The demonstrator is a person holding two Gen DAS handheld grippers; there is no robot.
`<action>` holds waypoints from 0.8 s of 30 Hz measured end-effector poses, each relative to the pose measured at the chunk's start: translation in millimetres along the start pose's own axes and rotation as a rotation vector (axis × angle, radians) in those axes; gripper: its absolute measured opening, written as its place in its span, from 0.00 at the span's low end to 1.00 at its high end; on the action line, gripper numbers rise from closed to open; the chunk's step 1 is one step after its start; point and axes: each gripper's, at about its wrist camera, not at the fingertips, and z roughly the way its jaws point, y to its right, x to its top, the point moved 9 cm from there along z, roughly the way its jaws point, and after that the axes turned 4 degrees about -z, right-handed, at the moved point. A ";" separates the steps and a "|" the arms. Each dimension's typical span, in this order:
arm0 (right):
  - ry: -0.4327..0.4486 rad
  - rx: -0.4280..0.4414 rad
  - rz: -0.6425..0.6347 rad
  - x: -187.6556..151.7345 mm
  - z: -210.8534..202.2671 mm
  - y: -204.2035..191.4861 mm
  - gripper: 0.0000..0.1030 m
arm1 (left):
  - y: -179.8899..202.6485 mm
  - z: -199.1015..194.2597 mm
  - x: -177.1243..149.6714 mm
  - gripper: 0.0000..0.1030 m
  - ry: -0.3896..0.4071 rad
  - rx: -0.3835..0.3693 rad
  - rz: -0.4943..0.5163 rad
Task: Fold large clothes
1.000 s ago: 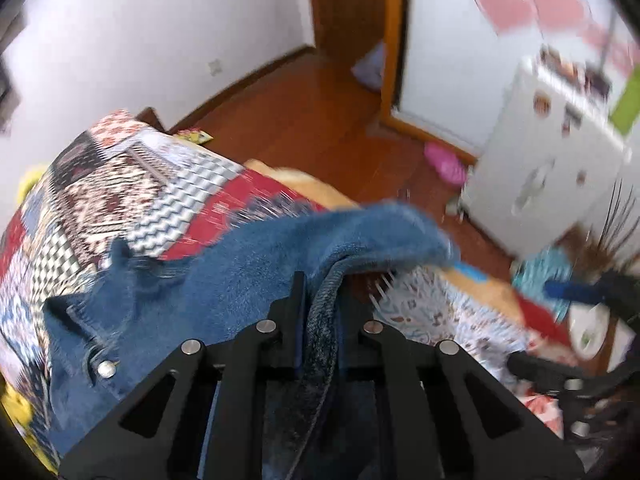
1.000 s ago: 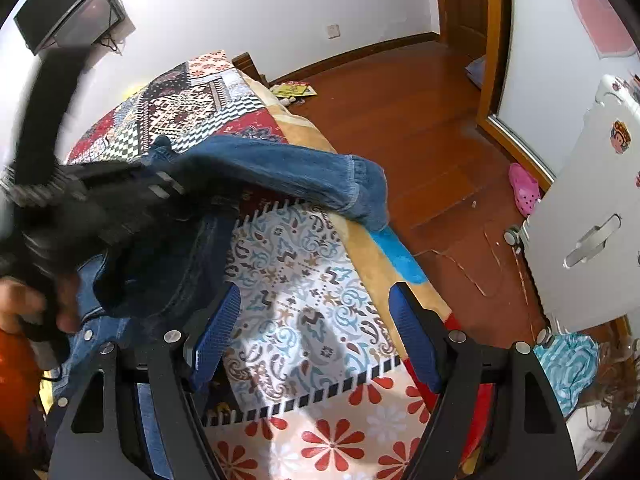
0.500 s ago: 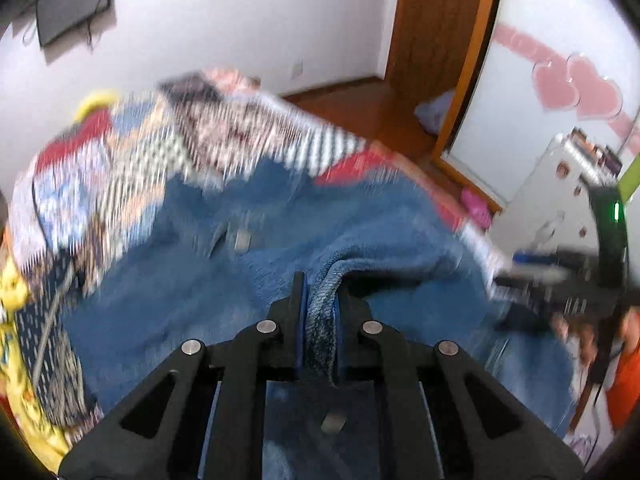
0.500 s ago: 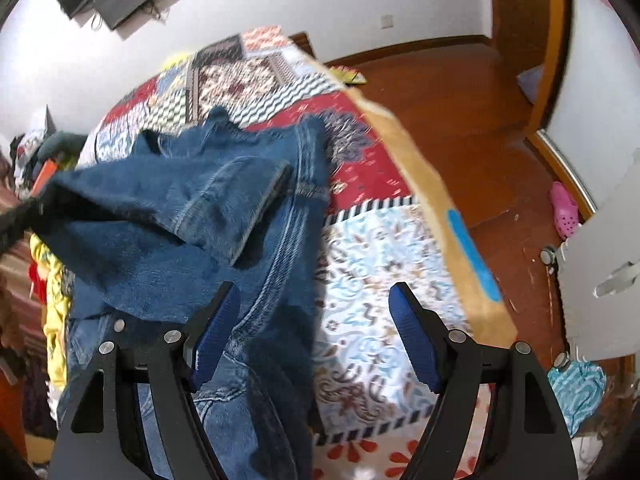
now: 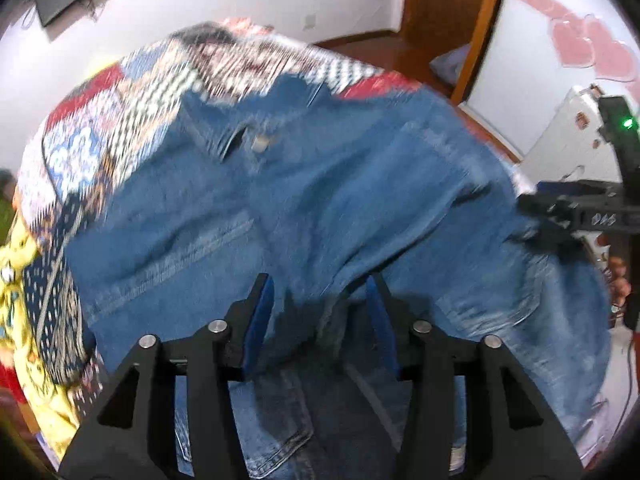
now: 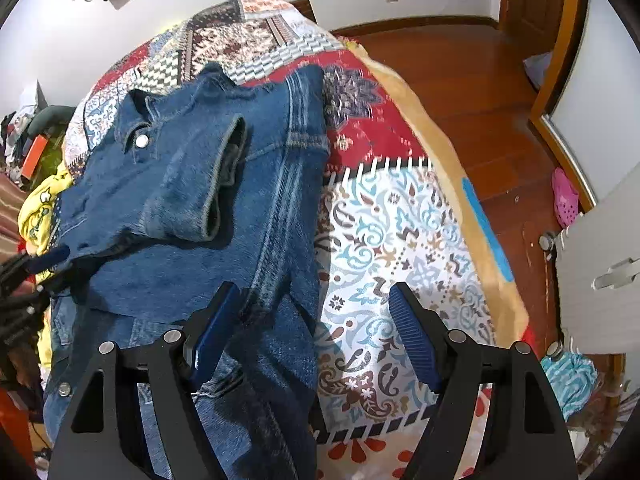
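Denim jacket (image 6: 192, 184) on patchwork quilt (image 6: 392, 232), wooden floor (image 6: 472, 92) beside; left jaws just opening, right spread.

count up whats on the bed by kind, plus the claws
denim jacket: 1
patchwork quilt: 1
yellow printed cloth: 1
claws: 2, left claw and right claw, both open on nothing
total: 5

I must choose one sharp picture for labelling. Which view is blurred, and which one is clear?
Left wrist view: motion blur smears the denim jacket and patchwork quilt; only the left gripper is sharp. Right wrist view: mostly clear, jacket snap crisp, with fisheye bending at the edges.
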 end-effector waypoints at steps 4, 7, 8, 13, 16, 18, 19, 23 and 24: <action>0.056 0.004 -0.002 5.8 -18.6 -2.9 0.72 | 29.9 -7.9 24.9 0.60 0.056 -0.025 0.067; 0.090 0.012 0.000 9.6 -31.5 -2.7 0.72 | 56.2 9.2 39.0 0.60 0.036 -0.049 0.128; 0.097 0.009 -0.002 11.3 -33.2 -4.2 0.72 | 66.5 16.2 40.1 0.60 0.025 -0.054 0.152; 0.097 -0.004 -0.001 10.9 -30.0 -1.3 0.72 | 97.0 52.7 37.3 0.60 -0.039 -0.057 0.223; 0.071 -0.013 0.007 5.1 -22.2 3.7 0.72 | 105.2 72.9 38.2 0.60 -0.076 -0.065 0.217; 0.046 -0.013 0.011 -0.2 -16.0 6.3 0.72 | 106.2 80.9 38.9 0.59 -0.081 -0.073 0.209; 0.030 -0.011 0.010 -3.5 -12.7 6.6 0.72 | 107.5 82.1 38.9 0.55 -0.080 -0.088 0.205; -0.011 -0.020 -0.012 -13.2 -4.2 6.4 0.72 | 106.2 71.3 42.3 0.32 -0.051 -0.149 0.170; -0.013 -0.018 -0.012 -14.3 -3.8 6.1 0.72 | 103.2 65.5 44.1 0.28 -0.035 -0.160 0.154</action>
